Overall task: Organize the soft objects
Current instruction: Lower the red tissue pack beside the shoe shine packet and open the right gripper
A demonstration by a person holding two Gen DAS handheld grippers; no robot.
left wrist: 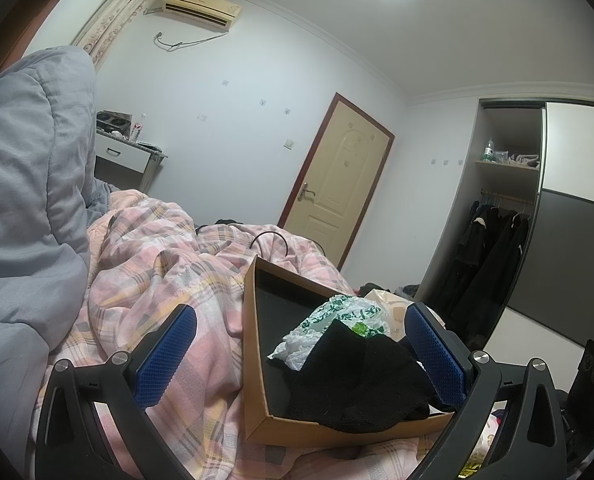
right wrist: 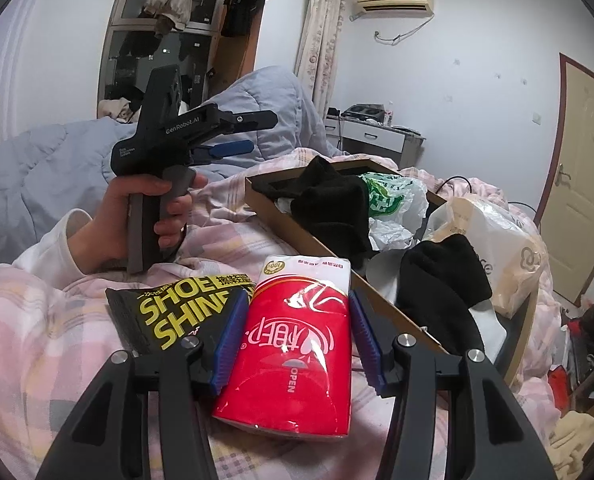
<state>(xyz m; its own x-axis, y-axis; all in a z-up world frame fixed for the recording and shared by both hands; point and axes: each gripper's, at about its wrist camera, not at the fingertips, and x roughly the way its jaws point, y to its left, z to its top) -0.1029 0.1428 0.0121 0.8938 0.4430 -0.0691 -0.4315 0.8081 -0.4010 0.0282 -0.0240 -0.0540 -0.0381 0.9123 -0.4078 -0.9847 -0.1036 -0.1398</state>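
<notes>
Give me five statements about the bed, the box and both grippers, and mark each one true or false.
1. The right gripper holds a red tissue pack between its pads. True.
2. The cardboard box is empty. False: it holds black cloth and a crumpled plastic bag.
3. The left gripper grips the black cloth. False: its jaws stand open, holding nothing.
4. A shoe shine packet lies on the plaid quilt. True.
5. The door stands open. False: it is shut.

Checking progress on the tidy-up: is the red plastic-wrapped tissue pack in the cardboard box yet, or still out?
Out. The red plastic-wrapped tissue pack sits between the right tool's blue pads over the bedding, beside the brown cardboard box.
</notes>
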